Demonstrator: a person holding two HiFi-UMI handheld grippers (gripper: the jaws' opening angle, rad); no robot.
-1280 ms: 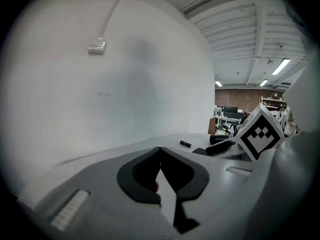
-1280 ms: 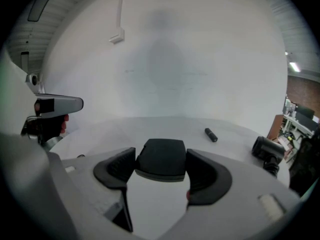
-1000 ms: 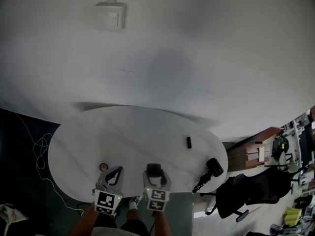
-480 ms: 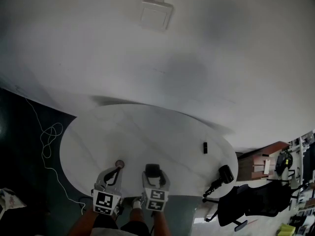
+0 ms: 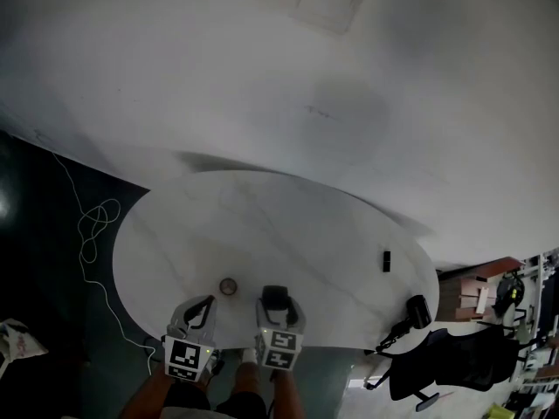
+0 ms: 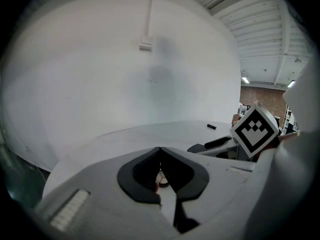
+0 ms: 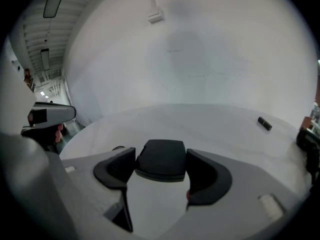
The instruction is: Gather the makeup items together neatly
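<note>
Two claws are in play here, both down at the near edge of the white oval table. The right claw is pinching a black compact. In the right gripper view it lies flat between the two pads, both pads against its sides, with its far edge poking out a bit past the tips.

The left claw has its jaws pressed together at the tips and isn't gripping anything. In the left gripper view a small pale blob peeks through the opening behind the tips, and I honestly can't tell what it is.

A small round pot sits on the table just ahead of the left claw's tips and slightly to their right, in between the two claws and touching neither. A small black tube lies well ahead of the right claw and off to its right. Further right of that claw, at the table's edge, there's a dark chunky thing that's too small to identify.
</note>
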